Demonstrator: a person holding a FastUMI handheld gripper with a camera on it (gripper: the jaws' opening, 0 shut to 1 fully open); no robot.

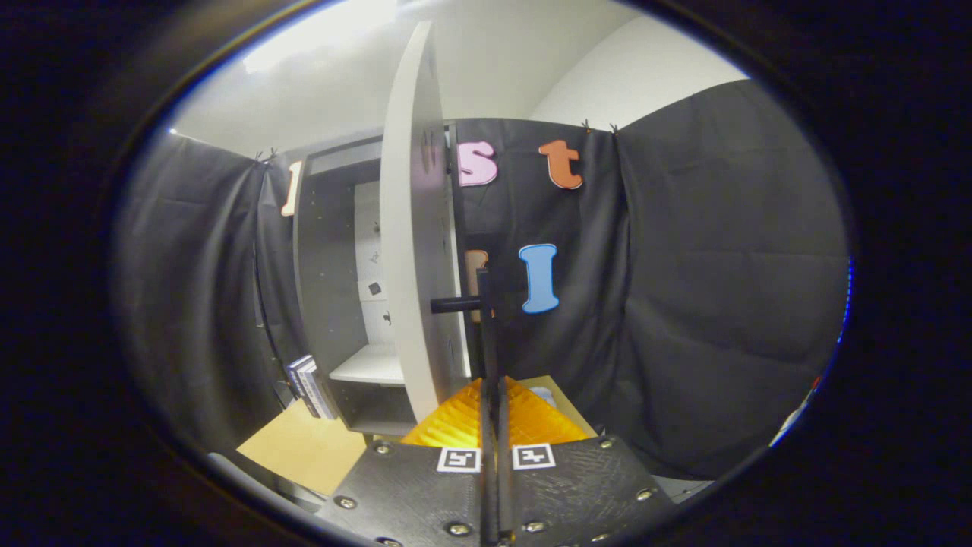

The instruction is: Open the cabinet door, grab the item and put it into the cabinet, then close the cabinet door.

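The claw (493, 395) held its fingers narrowly pinched on the white cabinet door's (414, 243) black bar handle (486, 342), evidently swinging it open; the grey cabinet (326, 266) stood beyond, its item unidentified.

Upper centre: pale grey flat cabinet door (414, 251) with a black bar handle (487, 342); lower left: tan wooden tabletop (304, 448).

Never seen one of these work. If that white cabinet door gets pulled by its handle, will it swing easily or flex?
The cabinet door looks like a rigid flat panel, so it probably won't flex. It already stands open, so it likely swings freely. The gripper, fingers closed on the handle, should steer it.
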